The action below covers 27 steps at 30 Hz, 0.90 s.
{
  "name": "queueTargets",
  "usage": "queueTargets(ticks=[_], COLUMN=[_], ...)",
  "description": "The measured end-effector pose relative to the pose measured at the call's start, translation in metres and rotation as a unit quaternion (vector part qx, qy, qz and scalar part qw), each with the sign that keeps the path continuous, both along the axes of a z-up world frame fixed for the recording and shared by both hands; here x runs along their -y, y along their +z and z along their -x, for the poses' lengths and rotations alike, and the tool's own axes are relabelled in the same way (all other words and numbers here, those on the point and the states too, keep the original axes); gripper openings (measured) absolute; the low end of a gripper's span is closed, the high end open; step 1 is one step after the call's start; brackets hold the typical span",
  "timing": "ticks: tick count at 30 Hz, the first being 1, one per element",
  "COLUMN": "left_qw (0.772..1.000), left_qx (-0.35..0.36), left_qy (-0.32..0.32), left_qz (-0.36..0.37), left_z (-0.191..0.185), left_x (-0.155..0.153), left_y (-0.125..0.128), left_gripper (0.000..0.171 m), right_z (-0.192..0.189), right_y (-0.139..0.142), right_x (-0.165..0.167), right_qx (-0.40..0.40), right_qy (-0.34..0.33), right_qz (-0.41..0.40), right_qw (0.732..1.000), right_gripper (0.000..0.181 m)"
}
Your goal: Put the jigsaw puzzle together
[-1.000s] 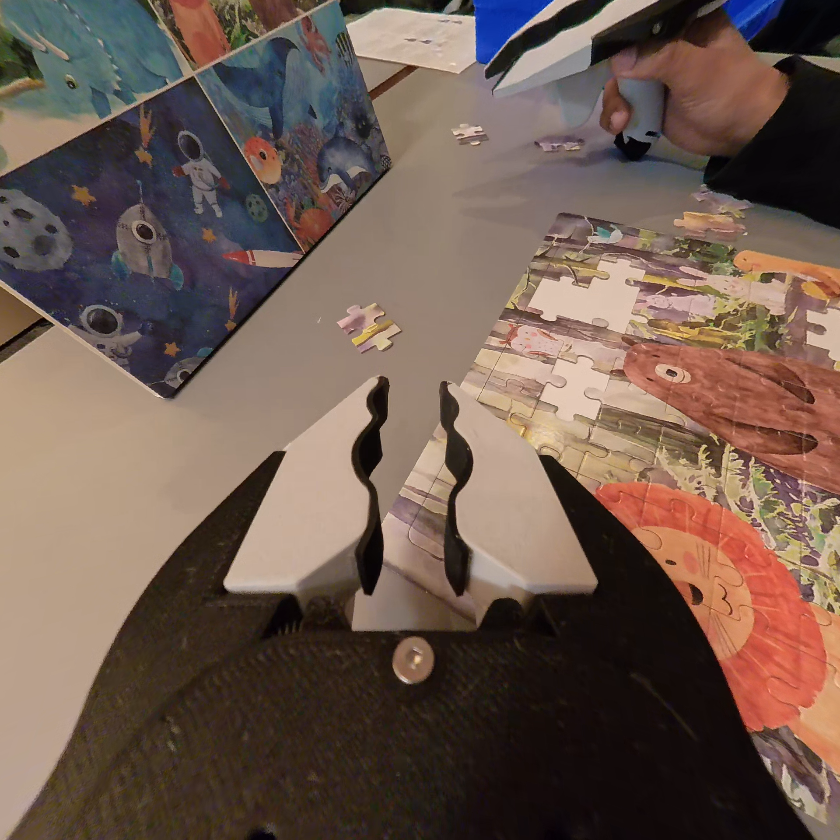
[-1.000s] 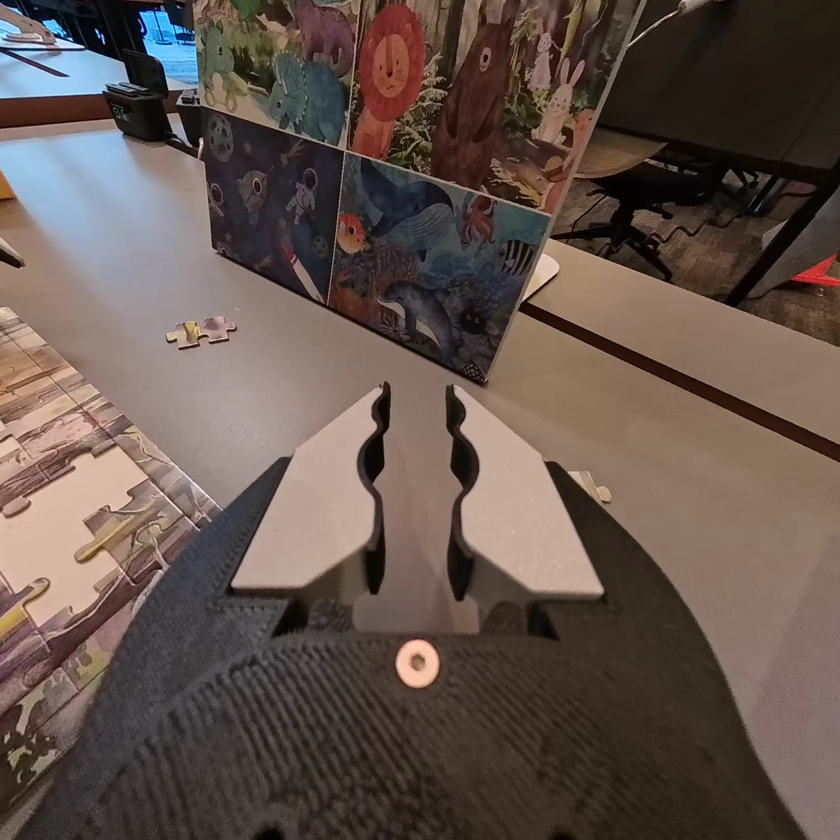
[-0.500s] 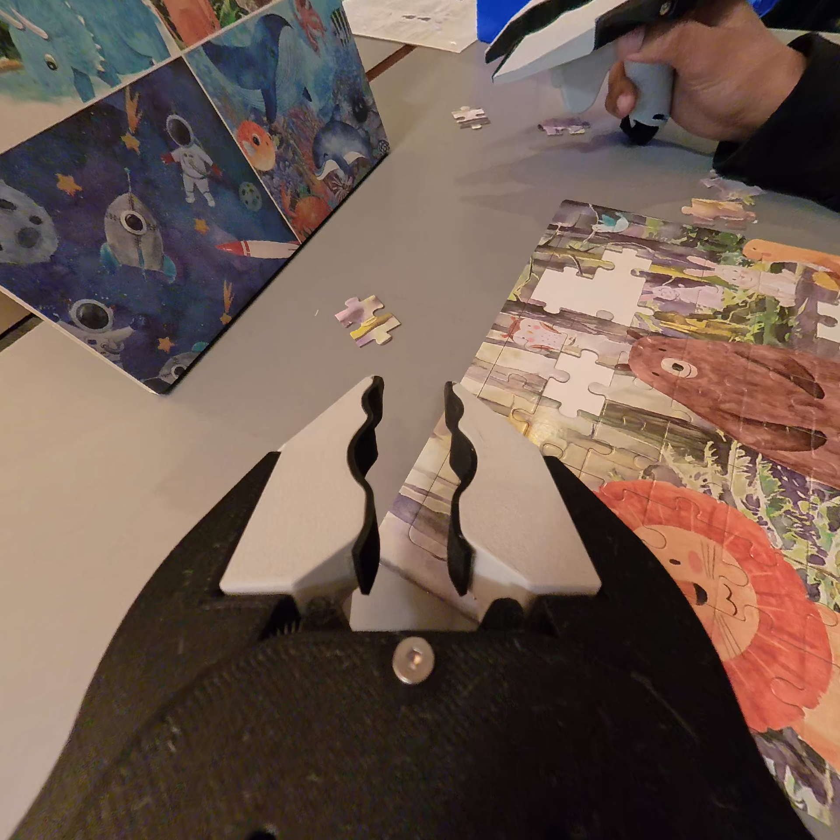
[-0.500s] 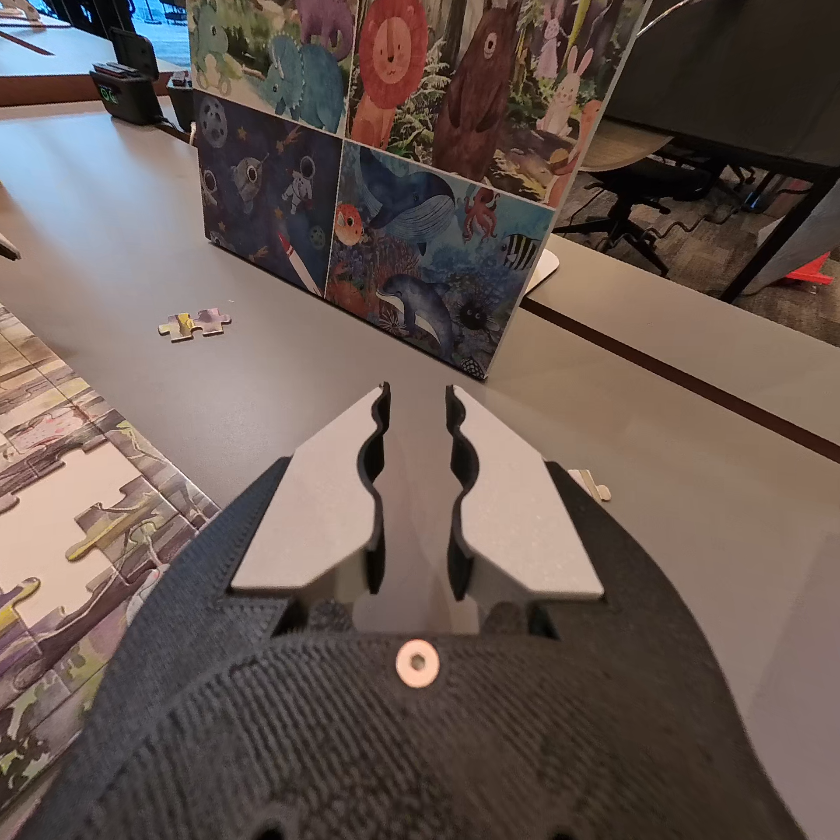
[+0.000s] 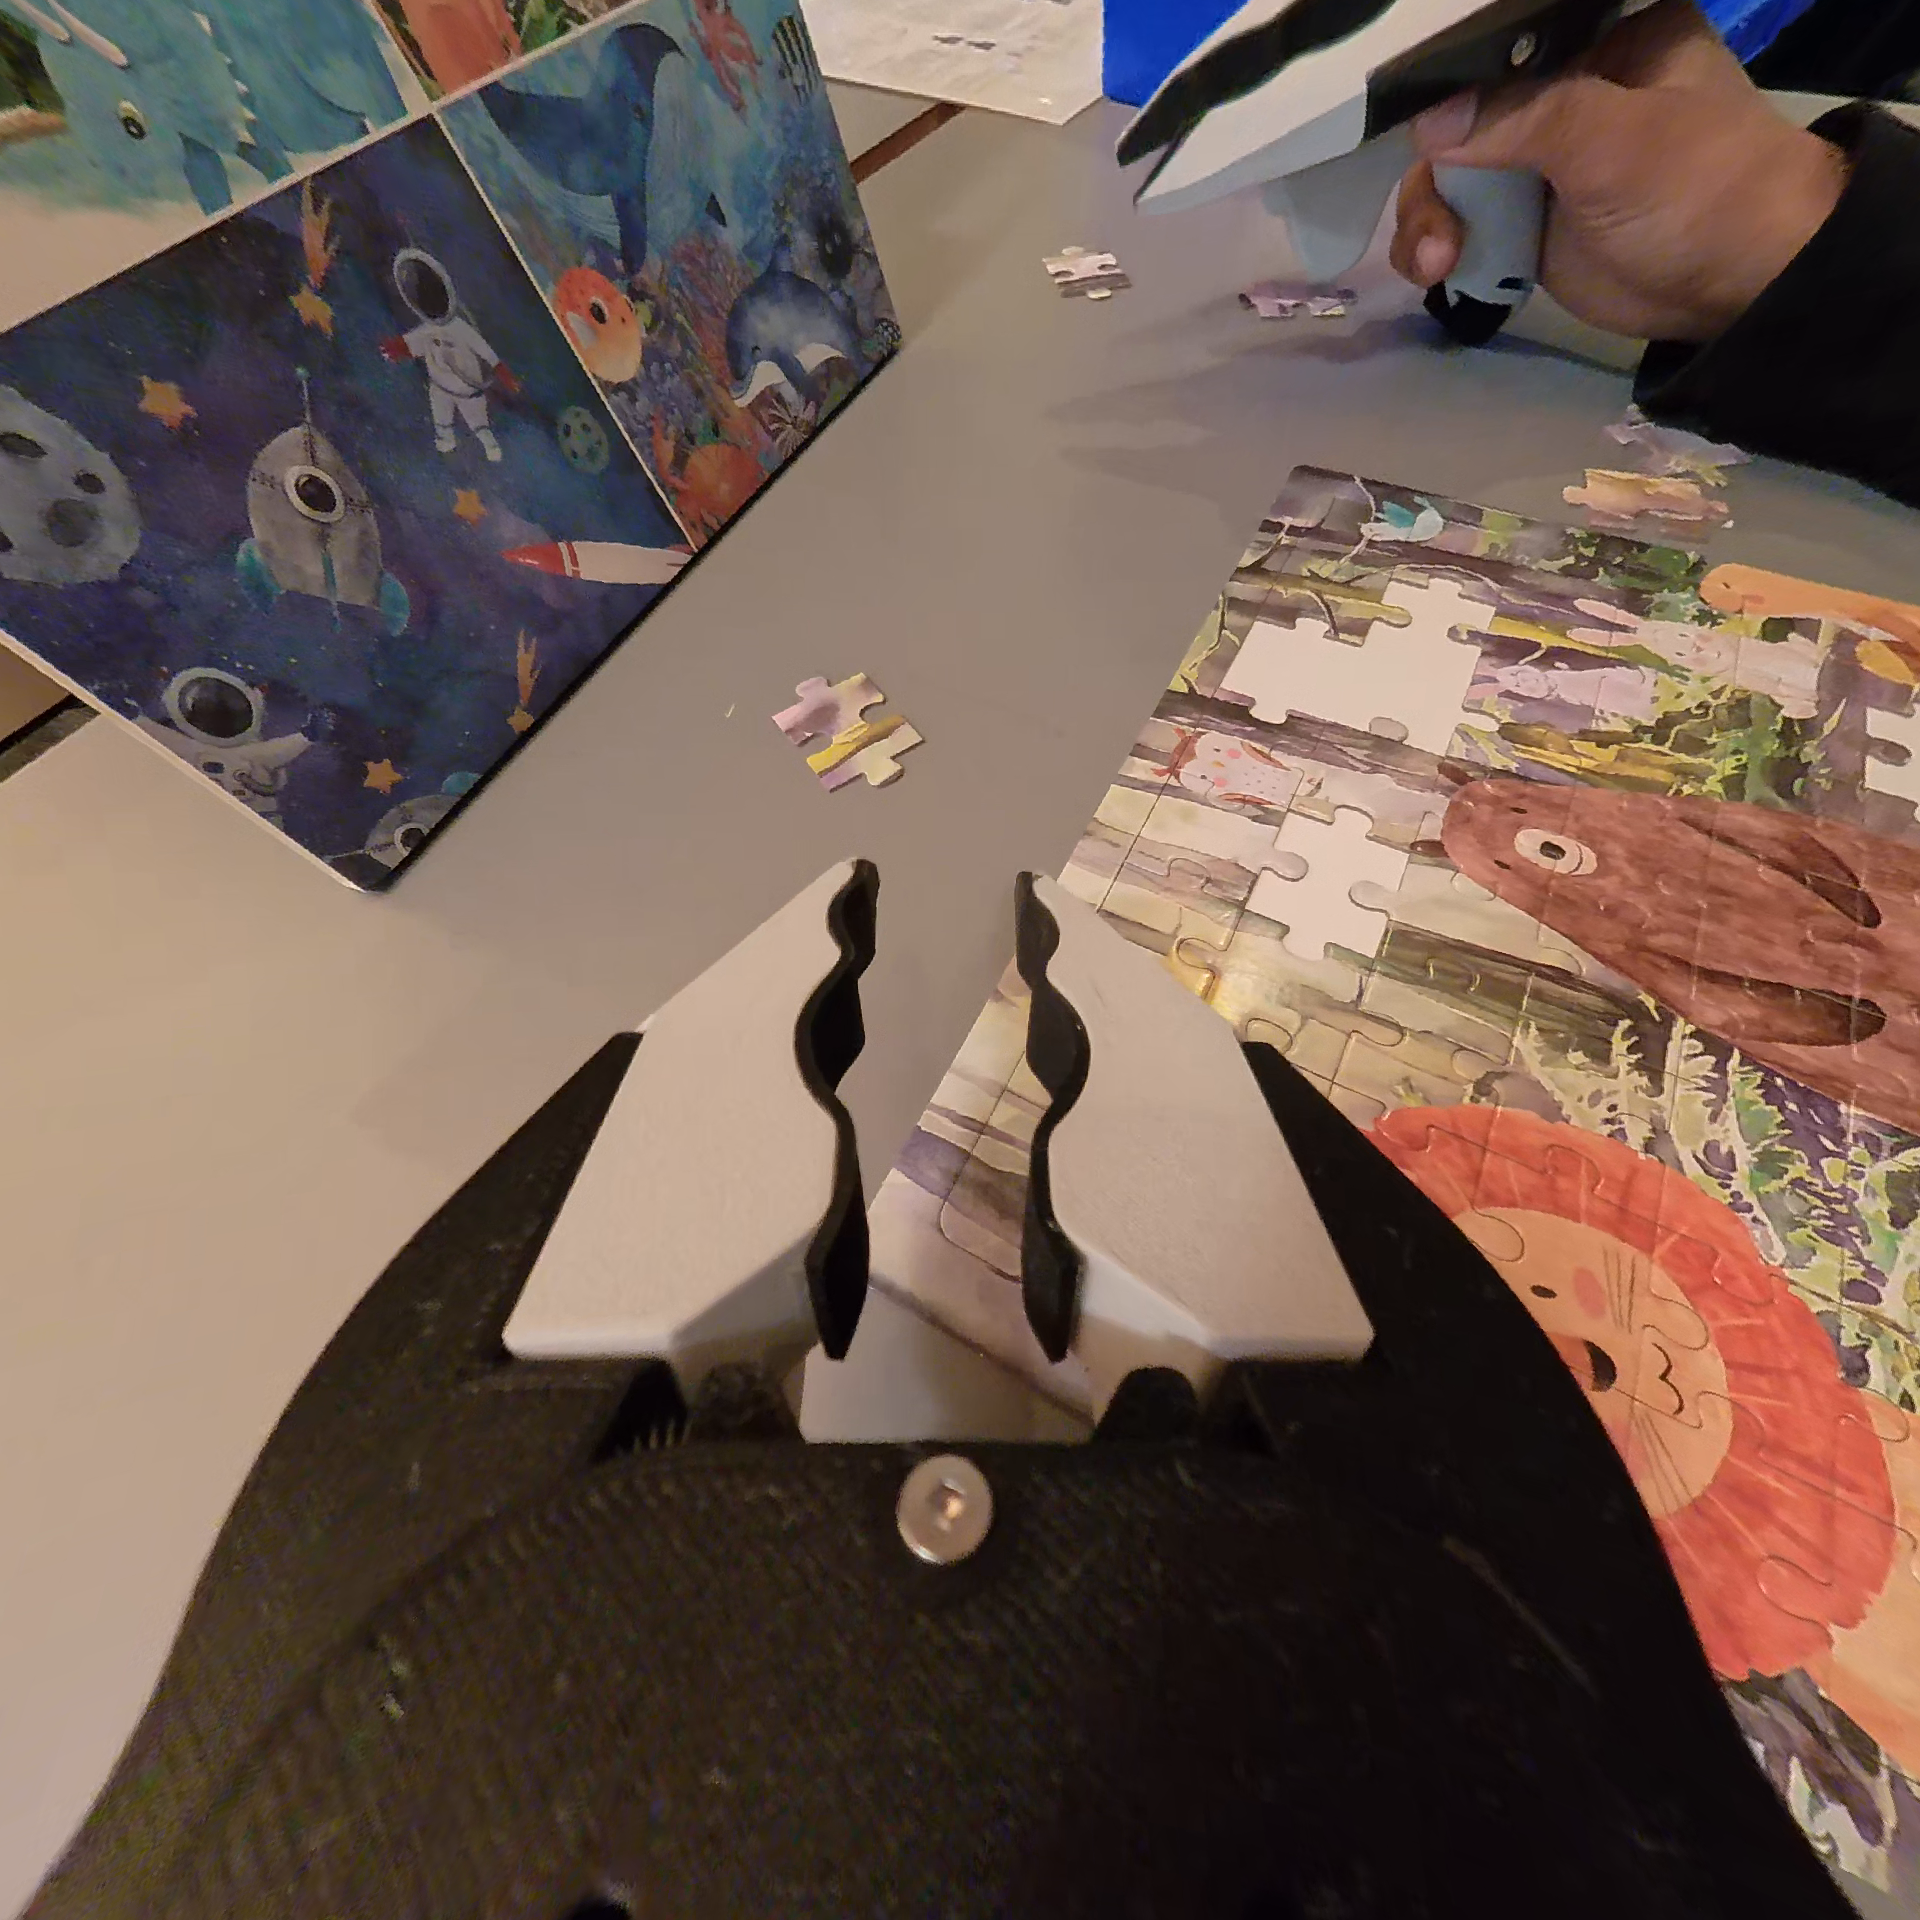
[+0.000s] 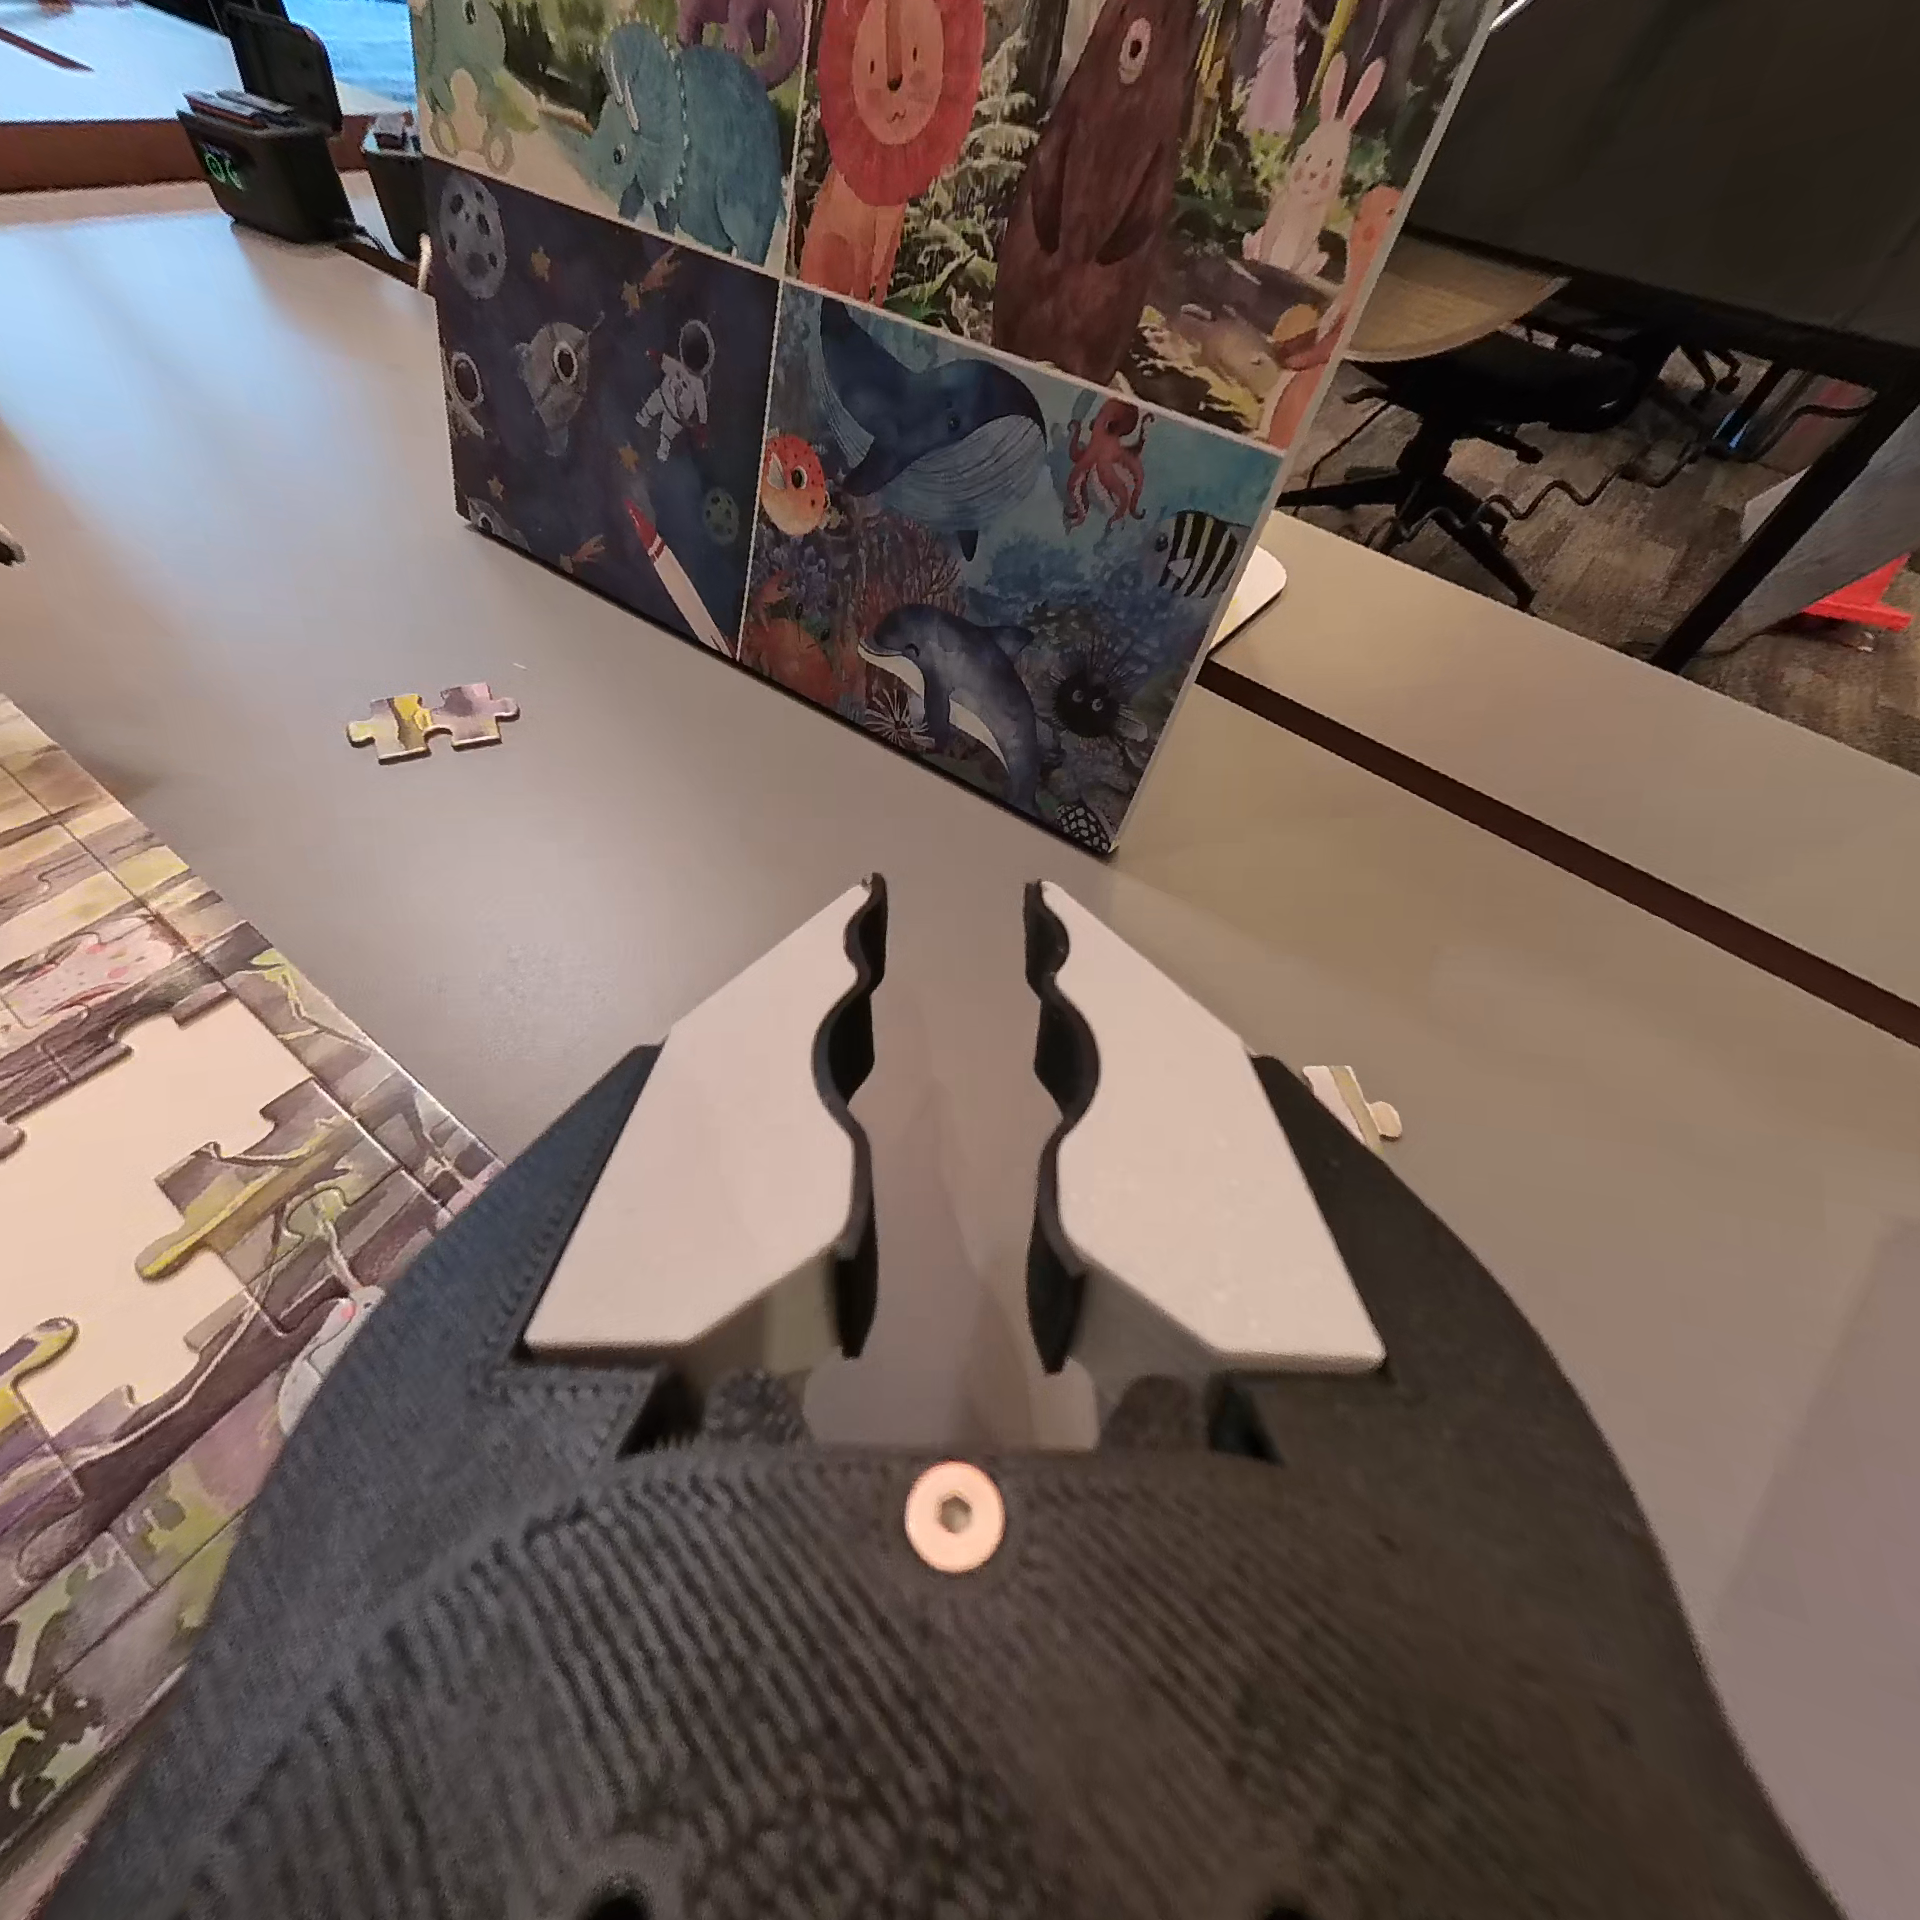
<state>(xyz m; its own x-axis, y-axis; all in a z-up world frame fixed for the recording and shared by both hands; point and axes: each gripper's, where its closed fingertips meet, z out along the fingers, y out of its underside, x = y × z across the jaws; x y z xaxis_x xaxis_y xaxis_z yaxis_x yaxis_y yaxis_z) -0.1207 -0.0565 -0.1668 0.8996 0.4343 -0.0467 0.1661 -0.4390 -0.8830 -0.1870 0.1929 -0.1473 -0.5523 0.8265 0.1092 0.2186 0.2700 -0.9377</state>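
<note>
Both the left gripper and right gripper hovered released and empty, so any careless descent risked dislodging the flat, mostly-assembled cardboard animal jigsaw, whose white gaps awaited the joined purple-and-yellow loose pieces nearby.

No writing can be read anywhere. A white sheet on the desk, far ahead of the left tool, carries print too small to read. A black device, far ahead-left of the right tool, shows a blurred green glowing mark.
</note>
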Motion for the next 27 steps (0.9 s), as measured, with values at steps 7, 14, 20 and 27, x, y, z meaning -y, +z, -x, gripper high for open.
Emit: queueTargets(ticks=[7, 14, 20, 27], left_qw=[1.000, 0.998, 0.995, 0.993], left_qx=[-0.012, -0.044, -0.062, -0.052], left_qy=[0.011, 0.012, 0.030, 0.062], left_qz=[0.014, 0.046, 0.067, 0.082], left_z=[0.003, 0.001, 0.004, 0.023], left_x=[0.001, -0.001, 0.000, -0.004], left_y=[-0.002, -0.007, -0.010, -0.014], left_gripper=[0.025, 0.025, 0.023, 0.023], right_z=[0.000, -0.002, -0.002, -0.002], right_y=[-0.007, 0.004, 0.012, 0.012], right_x=[0.001, 0.000, -0.004, -0.001], right_qx=[0.012, 0.005, -0.004, -0.001], right_qy=[-0.008, -0.011, -0.017, -0.012], right_qz=[-0.022, -0.007, 0.006, 0.017], right_qw=[1.000, 1.000, 1.000, 1.000], right_gripper=[0.030, 0.031, 0.031, 0.031])
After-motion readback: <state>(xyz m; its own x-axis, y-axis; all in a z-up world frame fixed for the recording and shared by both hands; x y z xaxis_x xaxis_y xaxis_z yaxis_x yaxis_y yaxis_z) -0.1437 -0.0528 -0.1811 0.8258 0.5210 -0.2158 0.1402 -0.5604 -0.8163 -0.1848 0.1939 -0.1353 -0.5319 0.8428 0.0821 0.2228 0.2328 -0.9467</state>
